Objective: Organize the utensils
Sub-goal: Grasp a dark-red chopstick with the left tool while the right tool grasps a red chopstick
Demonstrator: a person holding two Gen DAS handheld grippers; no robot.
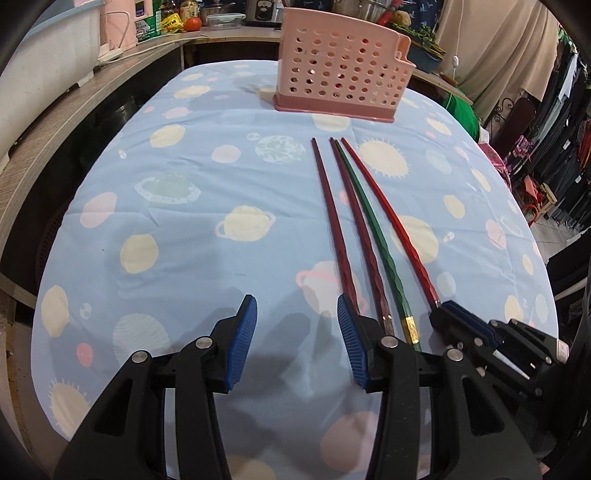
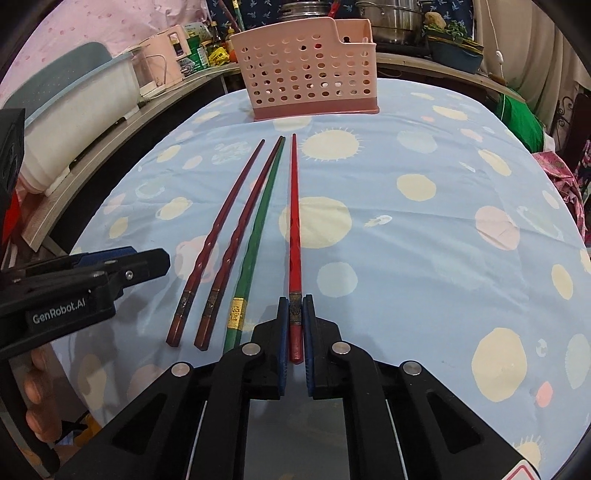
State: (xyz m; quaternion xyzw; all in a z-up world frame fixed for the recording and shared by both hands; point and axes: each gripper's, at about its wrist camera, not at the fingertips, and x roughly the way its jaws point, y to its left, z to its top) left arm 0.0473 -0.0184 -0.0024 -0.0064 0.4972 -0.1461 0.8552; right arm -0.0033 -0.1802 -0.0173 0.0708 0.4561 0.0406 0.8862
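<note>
Several chopsticks lie side by side on the blue patterned tablecloth point(image 2: 424, 240): two maroon ones point(image 2: 221, 236), a green one point(image 2: 258, 221) and a red one point(image 2: 294, 206). My right gripper point(image 2: 295, 314) is shut on the thick end of the red chopstick; it also shows in the left wrist view point(image 1: 443, 310). My left gripper point(image 1: 297, 321) is open and empty, just left of the maroon chopsticks point(image 1: 332, 221); it also shows in the right wrist view point(image 2: 155, 258). A pink perforated utensil holder point(image 2: 306, 66) stands upright at the table's far end.
A wooden counter point(image 1: 55, 122) runs along the left with a white tub point(image 1: 44, 59), a pink appliance and jars. Steel pots point(image 2: 391, 18) and a plant box stand behind the holder. Clothes hang at the right point(image 1: 561, 147).
</note>
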